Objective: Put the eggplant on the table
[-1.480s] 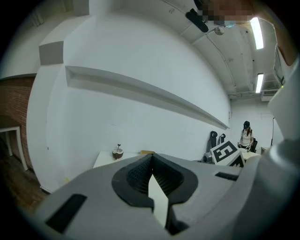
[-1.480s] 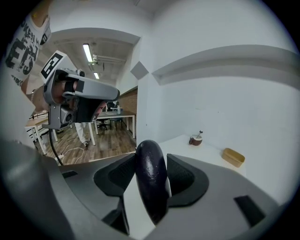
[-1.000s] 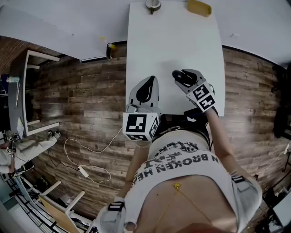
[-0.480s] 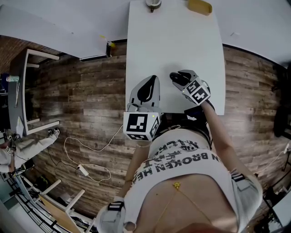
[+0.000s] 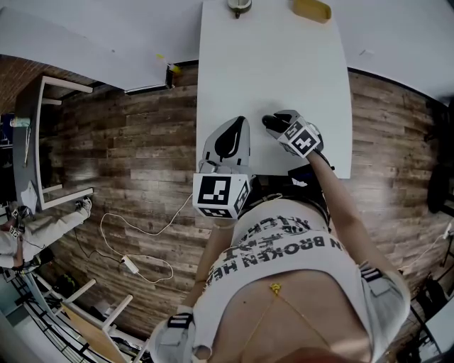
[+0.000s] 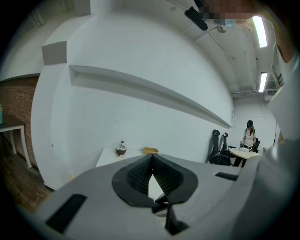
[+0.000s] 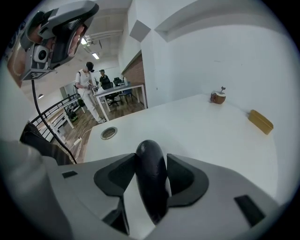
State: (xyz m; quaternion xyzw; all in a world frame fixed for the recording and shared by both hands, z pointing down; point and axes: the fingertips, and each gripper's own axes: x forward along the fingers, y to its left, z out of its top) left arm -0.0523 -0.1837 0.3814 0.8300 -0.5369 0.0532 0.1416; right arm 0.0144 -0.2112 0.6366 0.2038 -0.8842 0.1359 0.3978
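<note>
Office: white desks [image 7: 123,87], wood floor [image 5: 128,142]

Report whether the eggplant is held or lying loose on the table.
Held: the right gripper's jaws press both sides of the eggplant. Whether it touches the table cannot be told.

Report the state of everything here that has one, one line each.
Eggplant, gripped in the right claw, over the table, not yet set down.
Right claw, shut on the eggplant, tilted down.
Left claw, shut, empty.
Cup, upright at the table's far edge.
Yellow block, lying flat at the table's far edge.
</note>
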